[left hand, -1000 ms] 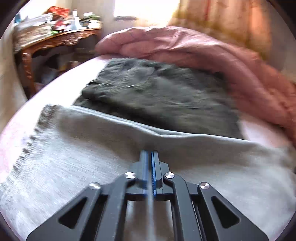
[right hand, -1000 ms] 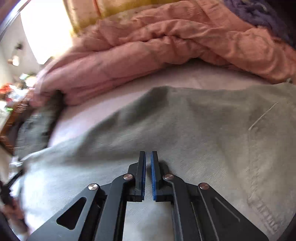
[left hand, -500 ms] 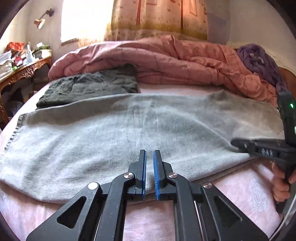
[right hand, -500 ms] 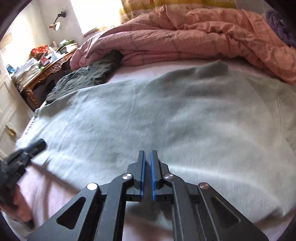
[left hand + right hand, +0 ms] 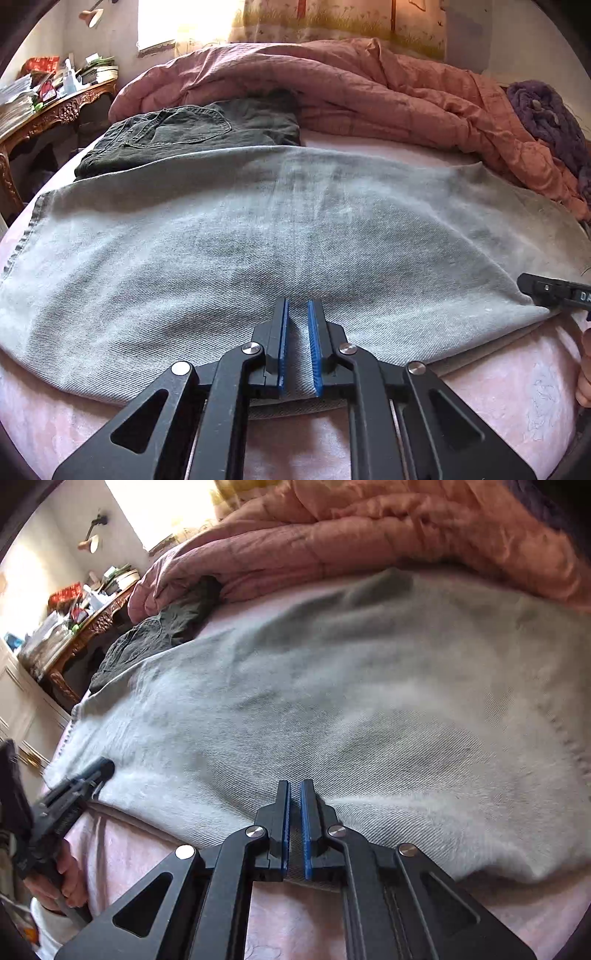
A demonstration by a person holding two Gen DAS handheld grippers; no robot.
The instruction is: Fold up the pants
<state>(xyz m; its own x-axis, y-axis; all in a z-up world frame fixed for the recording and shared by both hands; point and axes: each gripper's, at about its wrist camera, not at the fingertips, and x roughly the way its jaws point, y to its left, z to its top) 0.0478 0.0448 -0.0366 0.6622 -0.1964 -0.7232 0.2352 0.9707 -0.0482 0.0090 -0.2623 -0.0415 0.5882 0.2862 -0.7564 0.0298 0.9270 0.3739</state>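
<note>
Light grey jeans point(image 5: 258, 236) lie spread flat across the pink bed, hem to the left; they also fill the right wrist view point(image 5: 351, 709). My left gripper point(image 5: 297, 306) sits over the near edge of the jeans with its blue pads a narrow gap apart and denim showing between them. My right gripper point(image 5: 294, 788) is nearly closed at the near edge further right, with fabric between its pads. Each gripper shows in the other's view: the right one at the far right point(image 5: 554, 293), the left one at the lower left point(image 5: 79, 781).
Dark green folded pants point(image 5: 192, 134) lie at the back left. A bunched pink duvet point(image 5: 351, 88) runs along the back, with a purple knit point(image 5: 546, 110) at the right. A cluttered wooden desk point(image 5: 55, 110) stands left of the bed. Pink sheet point(image 5: 498, 398) lies in front.
Both grippers drew back from over the jeans to their near edge. The left jaws have opened a little. The jeans stay flat on the bed.
</note>
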